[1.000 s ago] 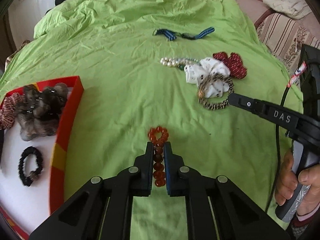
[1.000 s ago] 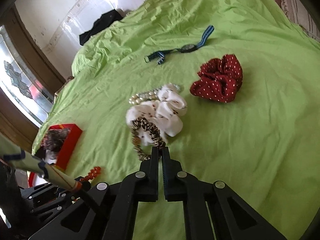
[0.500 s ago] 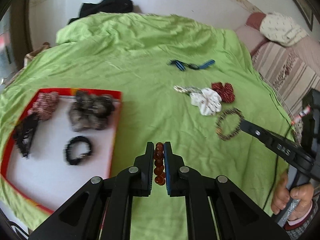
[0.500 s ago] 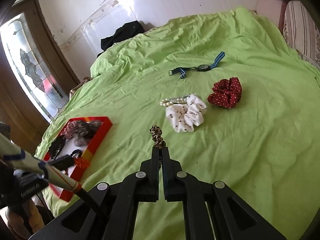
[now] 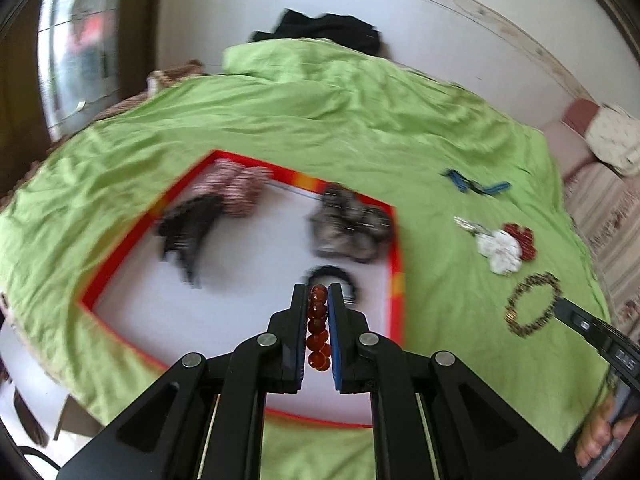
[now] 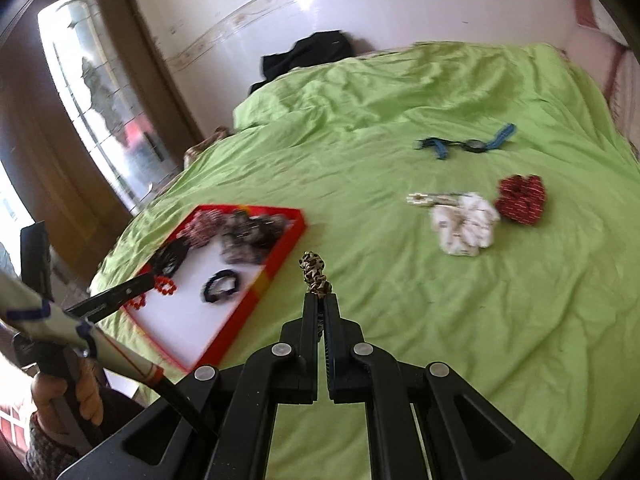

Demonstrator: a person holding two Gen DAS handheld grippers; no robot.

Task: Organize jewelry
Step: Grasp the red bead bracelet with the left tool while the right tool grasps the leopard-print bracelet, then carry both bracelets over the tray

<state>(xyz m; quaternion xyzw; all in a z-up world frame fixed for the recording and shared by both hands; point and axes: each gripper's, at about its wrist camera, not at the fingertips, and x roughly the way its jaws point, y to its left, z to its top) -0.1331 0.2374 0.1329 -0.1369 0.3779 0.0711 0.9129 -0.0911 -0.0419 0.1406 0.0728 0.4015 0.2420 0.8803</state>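
My left gripper (image 5: pixel 319 294) is shut on a red bead bracelet (image 5: pixel 317 326) and hangs over the white floor of the red-rimmed tray (image 5: pixel 396 248). From the right wrist view that bracelet (image 6: pixel 162 286) dangles above the tray's (image 6: pixel 280 258) near end. My right gripper (image 6: pixel 319 300) is shut on a leopard-print bracelet (image 6: pixel 314 270), held above the green sheet right of the tray. In the left wrist view this bracelet (image 5: pixel 534 310) hangs as an open ring from the right gripper's tip.
The tray holds a black bracelet (image 6: pixel 220 286), a grey scrunchie (image 5: pixel 350 226), a striped scrunchie (image 5: pixel 236 190) and a black clip (image 5: pixel 188 226). On the sheet lie a white scrunchie (image 6: pixel 464 226), red scrunchie (image 6: pixel 520 198), pearl bracelet (image 6: pixel 426 199) and blue-strapped watch (image 6: pixel 468 145).
Both grippers have risen and swung left with their bracelets. The red beads left the sheet and now hang over the tray; the leopard bracelet came off the white scrunchie.
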